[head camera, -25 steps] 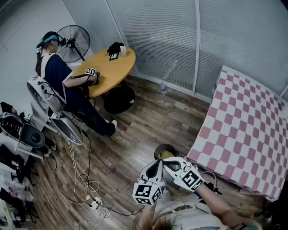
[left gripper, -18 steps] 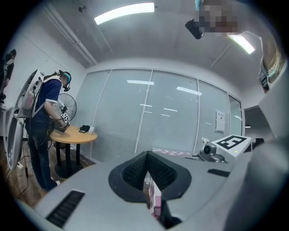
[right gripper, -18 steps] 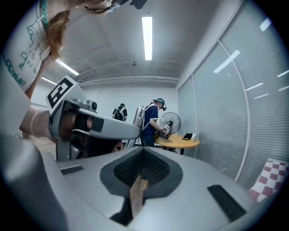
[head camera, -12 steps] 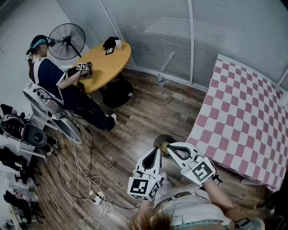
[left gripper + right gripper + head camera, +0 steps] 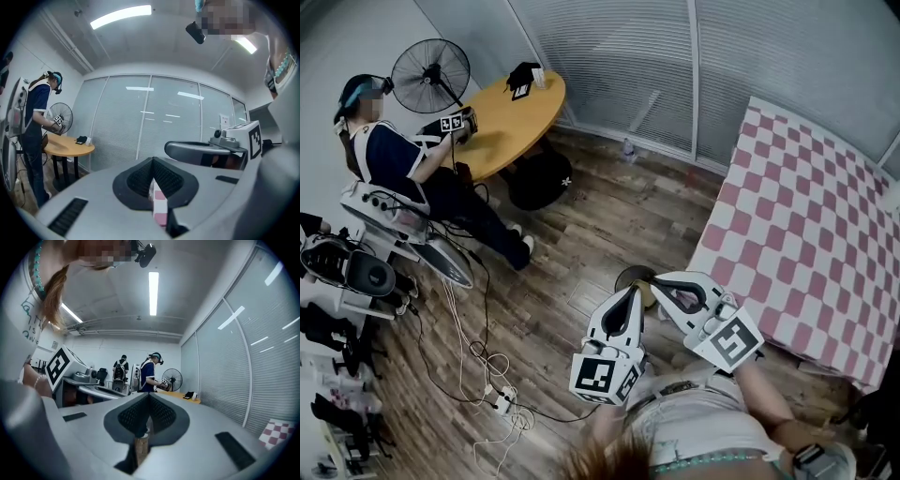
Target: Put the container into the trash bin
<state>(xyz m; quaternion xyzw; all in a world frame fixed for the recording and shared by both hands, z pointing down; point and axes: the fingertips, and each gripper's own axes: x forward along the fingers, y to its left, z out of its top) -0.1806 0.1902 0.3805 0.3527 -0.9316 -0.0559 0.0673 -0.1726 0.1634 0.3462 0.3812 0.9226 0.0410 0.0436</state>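
Observation:
Both grippers are held level, close in front of the person's body, with their tips side by side. My left gripper (image 5: pixel 630 293) (image 5: pixel 152 161) is shut with nothing in it. My right gripper (image 5: pixel 661 283) (image 5: pixel 149 397) is shut and empty too. Just beyond their tips a dark round trash bin (image 5: pixel 632 277) stands on the wood floor, half hidden by the jaws. Something tan shows at its rim. I cannot make out a separate container in any view.
A table under a pink-and-white checked cloth (image 5: pixel 806 234) fills the right side. Far left, a seated person (image 5: pixel 394 159) works at a round wooden table (image 5: pixel 502 122), with a standing fan (image 5: pixel 429 75) behind. Cables (image 5: pixel 478 366) and equipment (image 5: pixel 347 267) lie along the left wall.
Both grippers have risen and come higher in the head view, the right one more. Their jaws stayed shut. The bin is now more hidden behind the tips.

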